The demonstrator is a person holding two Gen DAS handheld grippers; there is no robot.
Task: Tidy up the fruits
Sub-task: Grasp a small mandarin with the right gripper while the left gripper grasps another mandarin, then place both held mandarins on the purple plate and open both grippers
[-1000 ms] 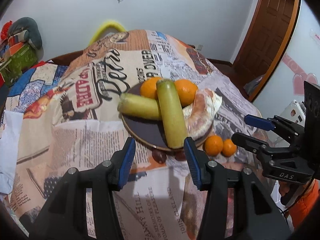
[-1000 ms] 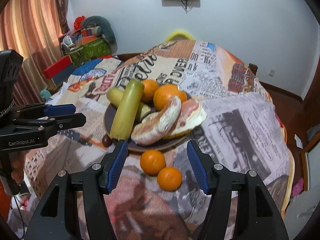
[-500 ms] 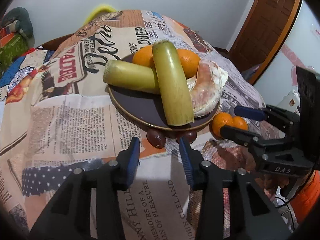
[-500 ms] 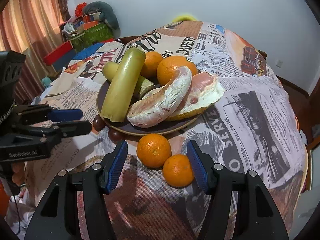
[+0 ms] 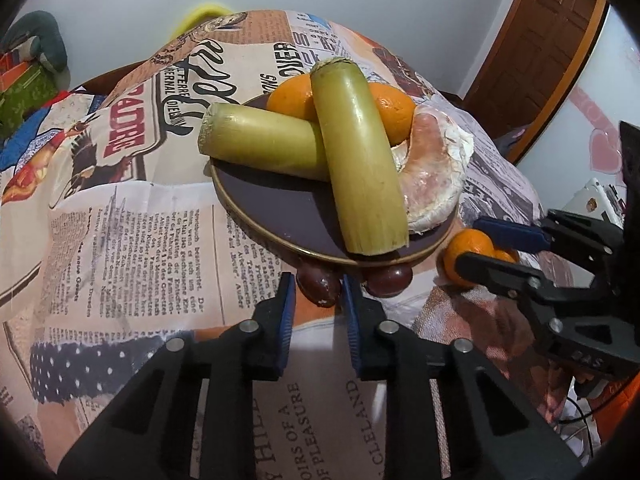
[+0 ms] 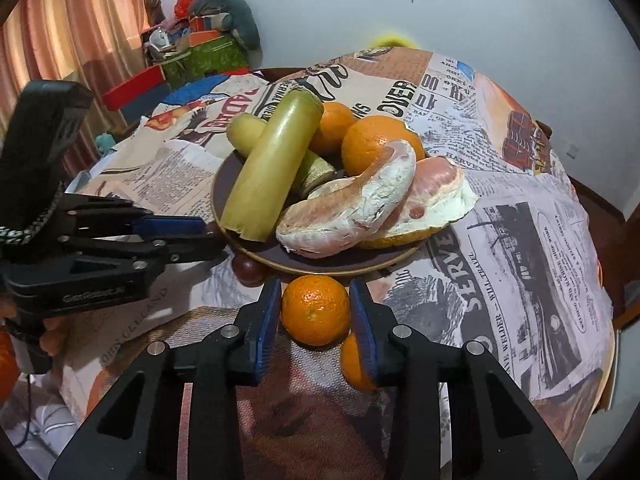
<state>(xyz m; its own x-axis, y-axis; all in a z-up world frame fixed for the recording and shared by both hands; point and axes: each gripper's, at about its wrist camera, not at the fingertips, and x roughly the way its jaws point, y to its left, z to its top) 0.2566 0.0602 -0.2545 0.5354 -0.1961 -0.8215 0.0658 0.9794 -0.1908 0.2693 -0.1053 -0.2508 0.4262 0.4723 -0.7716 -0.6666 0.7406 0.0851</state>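
A dark plate holds two green cane pieces, two oranges and peeled pomelo pieces. In front of its rim lie two dark red fruits. My left gripper has its pads on both sides of the left red fruit. In the right wrist view the plate is ahead. My right gripper is closed around a mandarin on the cloth. A second mandarin lies beside it, partly hidden by the right finger.
The table carries a newspaper-print cloth and drops off at its round edge. Boxes and a plush toy are stacked by the curtain at the far left. A wooden door is at the right.
Both grippers moved forward and down and narrowed. The left one closed around a red fruit. The right one closed around the nearer mandarin.
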